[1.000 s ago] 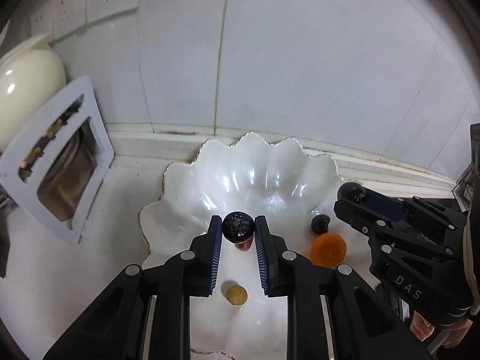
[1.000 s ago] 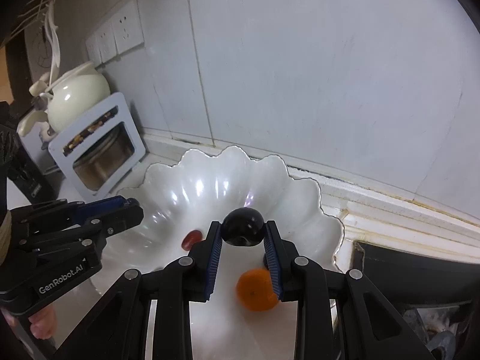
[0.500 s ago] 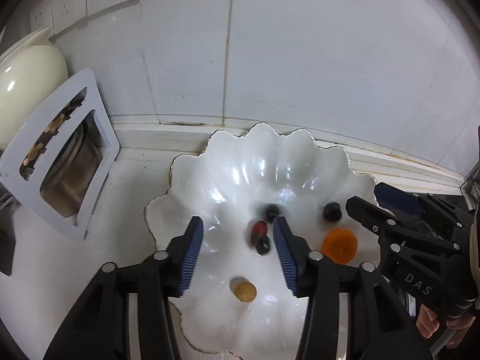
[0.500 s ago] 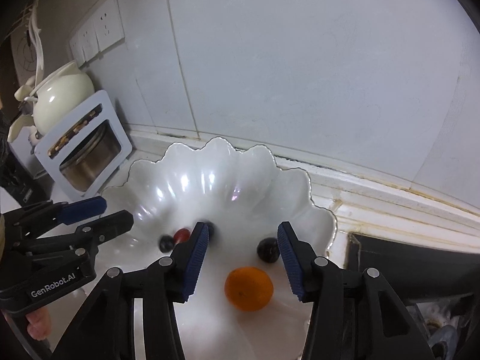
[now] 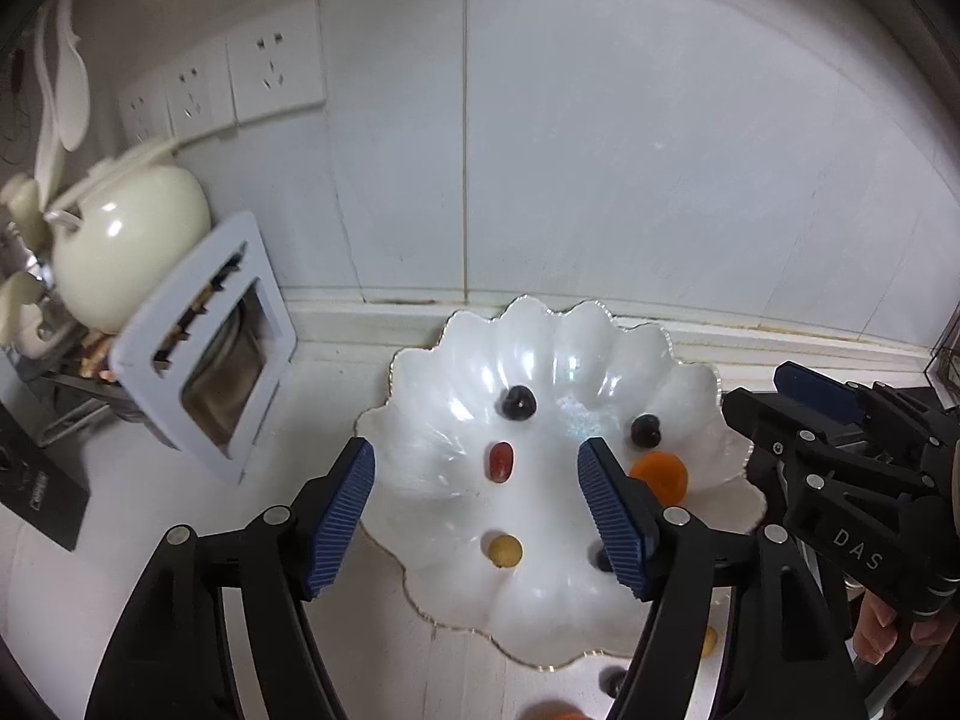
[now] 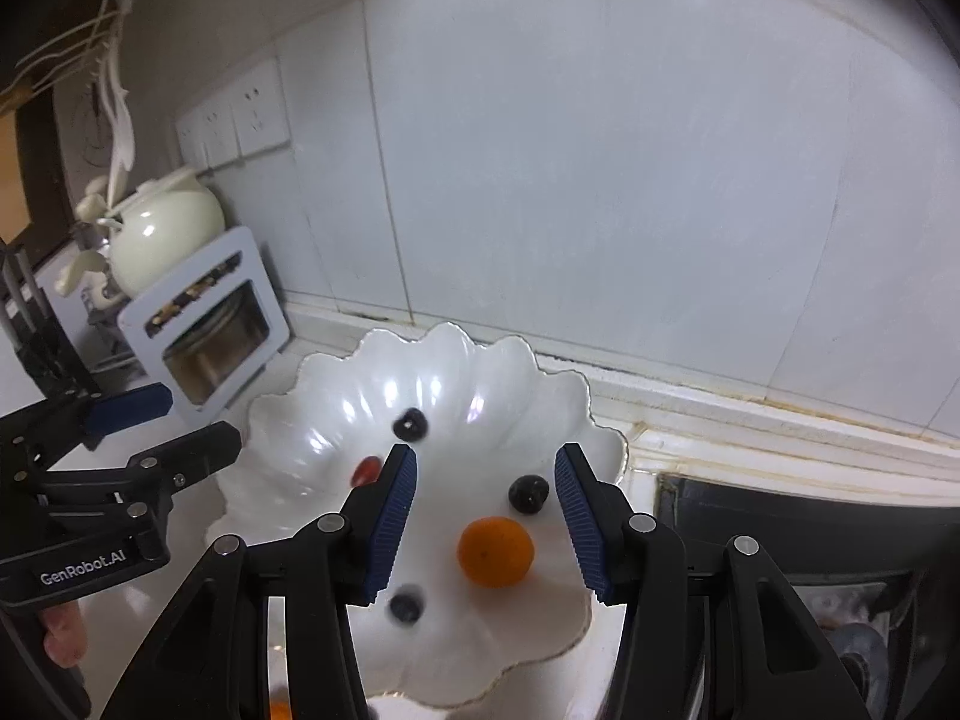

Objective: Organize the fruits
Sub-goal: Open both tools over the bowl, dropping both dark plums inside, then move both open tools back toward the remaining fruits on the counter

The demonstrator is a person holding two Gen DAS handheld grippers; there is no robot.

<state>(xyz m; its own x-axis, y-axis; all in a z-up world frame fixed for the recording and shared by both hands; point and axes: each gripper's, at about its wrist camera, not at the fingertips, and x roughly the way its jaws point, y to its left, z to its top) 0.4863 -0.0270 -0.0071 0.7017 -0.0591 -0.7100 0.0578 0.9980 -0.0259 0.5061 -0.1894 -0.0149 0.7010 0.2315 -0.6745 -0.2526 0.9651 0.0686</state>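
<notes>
A white scalloped bowl [image 5: 420, 384] [image 6: 288, 420] stands on the counter against the wall. In it lie a small orange [image 5: 660, 474] [image 6: 495, 551], a red grape [image 5: 500, 462] [image 6: 365, 470], a yellow fruit [image 5: 504, 549] and three dark round fruits [image 5: 519, 403] [image 5: 645, 429] [image 6: 405, 605]. My left gripper [image 5: 477, 516] is open and empty above the bowl's near side. My right gripper [image 6: 486, 519] is open and empty above the orange. Each gripper also shows in the other's view, the right [image 5: 768, 396] and the left [image 6: 180, 420].
A white rack with a metal pot [image 5: 210, 348] and a cream teapot [image 5: 126, 252] stand left of the bowl. Wall sockets [image 5: 264, 66] are above them. A dark hob edge [image 6: 780, 516] lies at the right. More fruit [image 5: 708, 642] lies on the counter in front of the bowl.
Both grippers opened and dropped their dark fruits into the bowl, then drew back and up. The fruits rolled and came to rest in the bowl.
</notes>
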